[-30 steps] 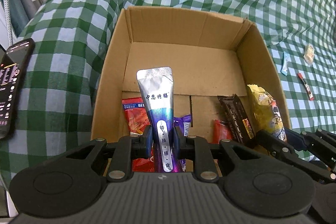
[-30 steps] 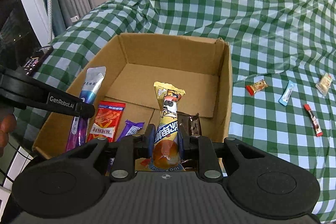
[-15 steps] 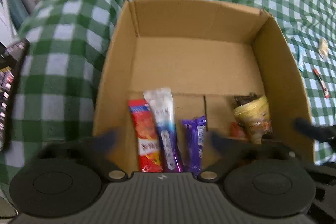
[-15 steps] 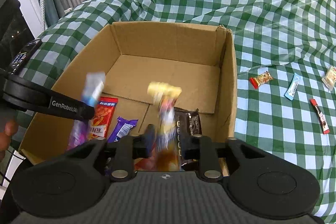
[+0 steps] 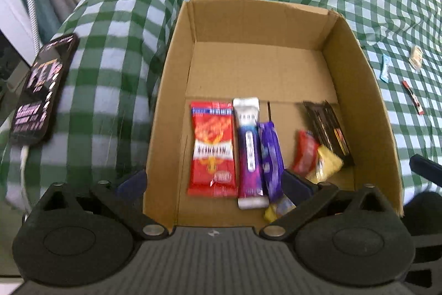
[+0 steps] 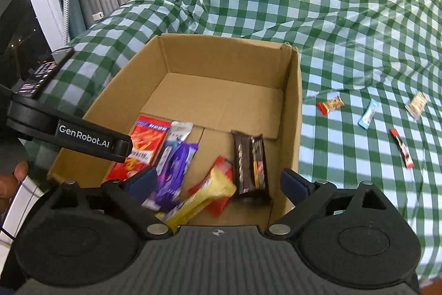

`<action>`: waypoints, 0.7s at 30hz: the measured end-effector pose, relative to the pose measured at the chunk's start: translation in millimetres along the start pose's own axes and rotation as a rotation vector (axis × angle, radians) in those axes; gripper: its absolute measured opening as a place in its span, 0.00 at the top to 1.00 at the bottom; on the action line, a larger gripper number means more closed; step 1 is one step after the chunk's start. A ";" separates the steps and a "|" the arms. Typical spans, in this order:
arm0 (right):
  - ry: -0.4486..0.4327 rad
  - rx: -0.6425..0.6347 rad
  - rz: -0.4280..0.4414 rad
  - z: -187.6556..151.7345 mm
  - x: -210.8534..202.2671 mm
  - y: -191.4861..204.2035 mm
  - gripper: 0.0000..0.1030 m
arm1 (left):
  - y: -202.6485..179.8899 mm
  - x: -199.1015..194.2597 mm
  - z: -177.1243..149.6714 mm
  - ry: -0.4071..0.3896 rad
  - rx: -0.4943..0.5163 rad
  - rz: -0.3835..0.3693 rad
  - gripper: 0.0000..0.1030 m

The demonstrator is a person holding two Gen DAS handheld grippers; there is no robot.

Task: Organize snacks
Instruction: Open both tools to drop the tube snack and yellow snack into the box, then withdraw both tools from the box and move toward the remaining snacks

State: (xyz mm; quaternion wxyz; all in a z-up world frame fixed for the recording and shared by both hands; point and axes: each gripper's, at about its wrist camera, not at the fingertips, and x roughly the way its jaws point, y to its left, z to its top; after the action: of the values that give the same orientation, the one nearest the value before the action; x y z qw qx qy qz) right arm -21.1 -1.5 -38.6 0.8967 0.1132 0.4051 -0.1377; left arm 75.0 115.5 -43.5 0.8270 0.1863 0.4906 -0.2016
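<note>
Now both tools are spread: the left tool (image 5: 214, 183) fully, the right tool (image 6: 218, 181) opening, nothing pinched. Snacks, seemingly released, lie in the cardboard box (image 5: 359, 90); four snacks (image 6: 370, 115) remain at three o'clock.

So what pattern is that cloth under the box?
Green and white checks; the cloth shows best in the right wrist view.

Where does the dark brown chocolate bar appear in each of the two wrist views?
Left wrist: dark brown chocolate bar, right of centre, beside the box's right wall.
Right wrist: same bar, near centre, beside the same wall.
Shared landmark: cardboard box.
</note>
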 end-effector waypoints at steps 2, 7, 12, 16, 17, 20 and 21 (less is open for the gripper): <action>-0.009 0.004 0.000 -6.7 -12.3 3.0 0.06 | 0.0 -10.0 -12.2 -0.001 0.006 0.005 0.00; -0.043 0.006 0.001 -21.0 -43.2 10.2 0.05 | 2.5 -35.9 -49.9 -0.013 0.014 0.024 0.00; -0.081 0.000 0.000 -36.2 -72.3 17.2 0.04 | 2.7 -56.1 -80.5 -0.025 -0.036 0.049 0.00; -0.113 -0.020 -0.003 -45.4 -91.9 20.9 0.03 | -4.4 -69.8 -98.0 -0.040 -0.024 0.047 0.00; -0.121 -0.027 -0.003 -47.2 -96.5 21.7 0.03 | -5.2 -73.1 -100.1 -0.045 -0.021 0.049 0.00; -0.141 -0.042 -0.002 -53.9 -108.4 21.5 0.03 | -7.5 -83.1 -105.9 -0.067 -0.025 0.047 0.00; -0.146 -0.044 -0.001 -55.7 -111.7 21.3 0.03 | -8.5 -86.8 -107.3 -0.075 -0.024 0.048 0.00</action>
State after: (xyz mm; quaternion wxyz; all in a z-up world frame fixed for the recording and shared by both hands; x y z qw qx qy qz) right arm -123.4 53.3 12.0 0.9261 0.0829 0.3416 -0.1371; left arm -46.3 175.6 -15.7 0.8517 0.1802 0.4569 -0.1828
